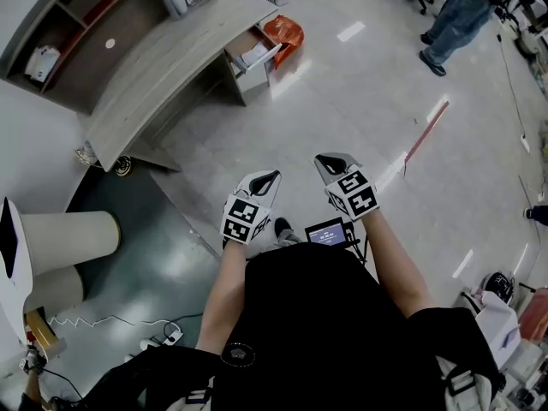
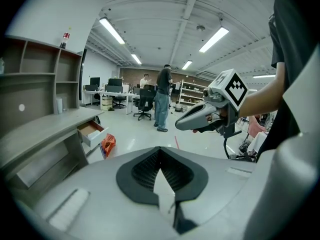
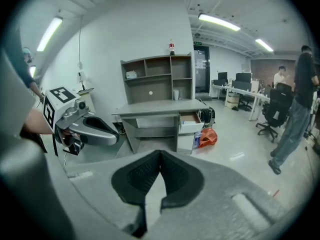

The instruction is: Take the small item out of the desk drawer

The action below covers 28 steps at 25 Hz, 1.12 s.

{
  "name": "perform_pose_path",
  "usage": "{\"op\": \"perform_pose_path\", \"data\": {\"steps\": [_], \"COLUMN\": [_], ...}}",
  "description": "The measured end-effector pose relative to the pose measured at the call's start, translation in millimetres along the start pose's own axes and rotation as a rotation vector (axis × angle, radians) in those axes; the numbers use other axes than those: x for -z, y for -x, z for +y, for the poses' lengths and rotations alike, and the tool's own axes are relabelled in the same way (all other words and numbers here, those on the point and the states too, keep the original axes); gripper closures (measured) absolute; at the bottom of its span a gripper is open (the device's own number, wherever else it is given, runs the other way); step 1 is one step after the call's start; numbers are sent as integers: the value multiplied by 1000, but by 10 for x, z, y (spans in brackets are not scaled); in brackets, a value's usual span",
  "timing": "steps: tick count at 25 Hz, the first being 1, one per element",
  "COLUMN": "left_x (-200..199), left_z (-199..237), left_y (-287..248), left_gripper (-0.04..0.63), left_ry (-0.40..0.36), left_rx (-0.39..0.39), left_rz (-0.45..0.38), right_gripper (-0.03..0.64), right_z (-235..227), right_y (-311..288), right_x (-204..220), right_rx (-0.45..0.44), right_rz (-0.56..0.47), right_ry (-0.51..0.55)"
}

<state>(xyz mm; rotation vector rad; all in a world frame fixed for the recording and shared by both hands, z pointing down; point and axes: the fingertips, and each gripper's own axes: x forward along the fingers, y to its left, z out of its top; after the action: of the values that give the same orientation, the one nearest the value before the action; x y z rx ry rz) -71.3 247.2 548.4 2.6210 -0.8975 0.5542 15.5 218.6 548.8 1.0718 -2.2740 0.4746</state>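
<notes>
**Progress.** Judged the pick not yet begun.
- Found the desk (image 1: 163,84) at 10 o'clock of the head view, well apart from both grippers.
- Noted its drawer (image 1: 250,56) already pulled out at 11 o'clock, with a pale item (image 1: 253,53) lying inside. Took it for the small item; too small to identify.
- Logged the left gripper (image 1: 271,176) near centre, held low before the body. Jaws pressed together on nothing, confirmed in its own view.
- Logged the right gripper (image 1: 329,161) just beside it toward 3 o'clock, jaws likewise pressed together and empty.
- Counted the drawer opening as done.
- Estimated as left: walk to the desk, spread one pair of jaws, reach in, pinch the item, lift it clear.

**Materials, left to right.**
- Recorded the desk as pale grey wood-grain board, a flat slab top under an open shelf unit (image 1: 77,24).
- Recorded the drawer as a shallow box, brownish inside.
- Saw an orange bag (image 1: 287,32) just beside it at 1 o'clock: crumpled, glossy plastic.
- Noted the floor (image 1: 360,101) as smooth, pale and reflective.
- Described both grippers as smooth light-grey shells tapering to a beak, with ribbed black pads (image 2: 142,170) and a black-and-white marker cube (image 1: 242,219).
- Spotted a person (image 1: 454,15) standing at 1 o'clock, well apart.
</notes>
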Motion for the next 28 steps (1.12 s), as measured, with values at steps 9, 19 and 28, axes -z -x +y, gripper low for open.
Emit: {"op": "perform_pose_path", "data": {"steps": [9,19,28], "left_x": [-9,-58,-277], "left_z": [310,502,806], "left_y": [47,-115,-390], "left_gripper": [594,594,594], "left_ry": [-13,-13,-2], "left_rx": [22,35,12], "left_rz": [3,16,21], "right_gripper": [617,617,617], "right_z": [39,-107,-435], "right_y": [-204,-404,-666], "right_x": [-166,-241,-481], "right_rx": [29,25,0], "right_rz": [-6,9,14], "right_ry": [-11,-22,-10]}}
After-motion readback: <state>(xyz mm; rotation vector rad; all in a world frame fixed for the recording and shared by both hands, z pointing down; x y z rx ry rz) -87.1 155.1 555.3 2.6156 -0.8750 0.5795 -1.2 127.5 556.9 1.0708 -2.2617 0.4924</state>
